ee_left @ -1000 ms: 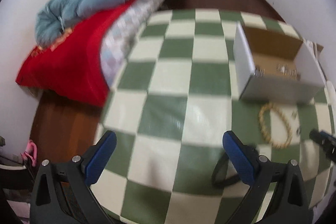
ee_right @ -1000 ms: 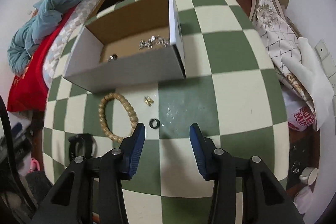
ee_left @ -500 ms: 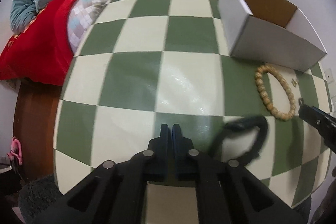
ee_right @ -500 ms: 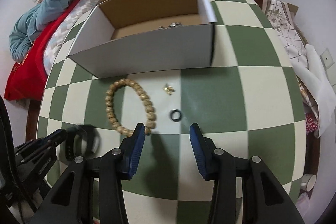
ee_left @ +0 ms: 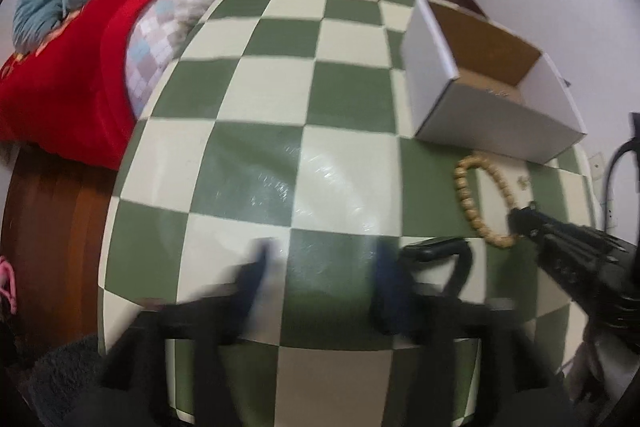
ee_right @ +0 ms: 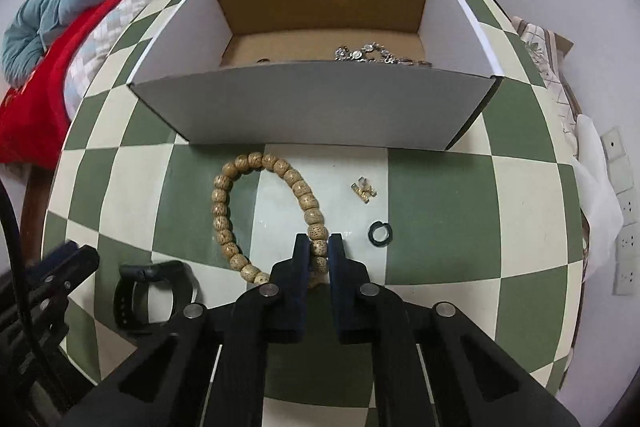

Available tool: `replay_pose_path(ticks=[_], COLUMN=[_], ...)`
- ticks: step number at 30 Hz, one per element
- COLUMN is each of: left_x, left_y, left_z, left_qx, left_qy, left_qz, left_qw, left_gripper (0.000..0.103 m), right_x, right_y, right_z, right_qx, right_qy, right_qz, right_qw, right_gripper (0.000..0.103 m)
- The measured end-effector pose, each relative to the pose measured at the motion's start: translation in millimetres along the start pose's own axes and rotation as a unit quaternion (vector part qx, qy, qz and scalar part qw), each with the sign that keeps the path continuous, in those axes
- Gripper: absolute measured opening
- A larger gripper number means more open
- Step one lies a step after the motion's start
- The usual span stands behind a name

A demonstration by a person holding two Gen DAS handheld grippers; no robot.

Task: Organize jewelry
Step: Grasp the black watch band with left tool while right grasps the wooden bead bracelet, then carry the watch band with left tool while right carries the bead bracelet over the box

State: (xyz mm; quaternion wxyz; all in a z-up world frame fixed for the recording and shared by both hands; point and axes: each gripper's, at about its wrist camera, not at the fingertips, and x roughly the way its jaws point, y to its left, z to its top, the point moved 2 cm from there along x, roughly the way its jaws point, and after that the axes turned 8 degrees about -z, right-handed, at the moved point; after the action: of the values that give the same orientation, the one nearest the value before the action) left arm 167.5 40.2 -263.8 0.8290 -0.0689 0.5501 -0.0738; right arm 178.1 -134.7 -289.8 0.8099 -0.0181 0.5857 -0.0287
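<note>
- Right gripper [ee_right: 319,247]: jaws just closing, pinched on bead bracelet [ee_right: 224,211], lying on table [ee_right: 440,195] in front of box [ee_right: 312,103].
- Left gripper [ee_left: 320,267]: blurry, jaws just opening, apart, nothing between, black watch [ee_left: 436,251] beside it.

Wooden bead bracelet [ee_right: 256,211] flat before box [ee_right: 312,107]; pinched.

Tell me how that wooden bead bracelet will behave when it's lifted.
The bead bracelet probably droops into a dangling loop, since separate beads are strung together. Round beads might slip or swing between the right gripper's pads, which have just been closing on them. It looks light.
</note>
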Motion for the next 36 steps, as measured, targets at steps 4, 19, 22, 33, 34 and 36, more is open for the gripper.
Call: replay_pose_path(ticks=[4,19,22,33,34,36], left_x=[6,48,46,40,39,36], left_y=[-14,-41,-50,-47,-45,-46], left_z=[-2,-4,-4,-13,-13,-17], left_qx=[0.052,0.128,0.14,0.109,0.103,0.096], left_qy=[0.009,0.055,0.054,0.04,0.04,0.037], left_qz=[0.006,-0.01,-0.007,0.012,0.013,0.018], left_qw=[0.9986,0.9902,0.9886,0.9932,0.9938,0.9945], left_gripper=[0.073,0.046,0.014,0.008,0.008,0.008], right_x=[-4,-17,-14,-16,-16,-17], right_y=[-6,-52,-43,-19,-17,-15], right_z=[-13,-63,-54,-46,-47,-48], right_qx=[-0.005,0.038,0.026,-0.015,-0.017,-0.019], right_qy=[0.01,0.038,0.033,0.012,0.011,0.007], right_qz=[-0.004,0.003,-0.011,-0.05,-0.051,-0.056], right_qw=[1.0,0.999,0.999,0.999,0.998,0.998], right_gripper=[0.009,0.024,0.037,0.013,0.011,0.01])
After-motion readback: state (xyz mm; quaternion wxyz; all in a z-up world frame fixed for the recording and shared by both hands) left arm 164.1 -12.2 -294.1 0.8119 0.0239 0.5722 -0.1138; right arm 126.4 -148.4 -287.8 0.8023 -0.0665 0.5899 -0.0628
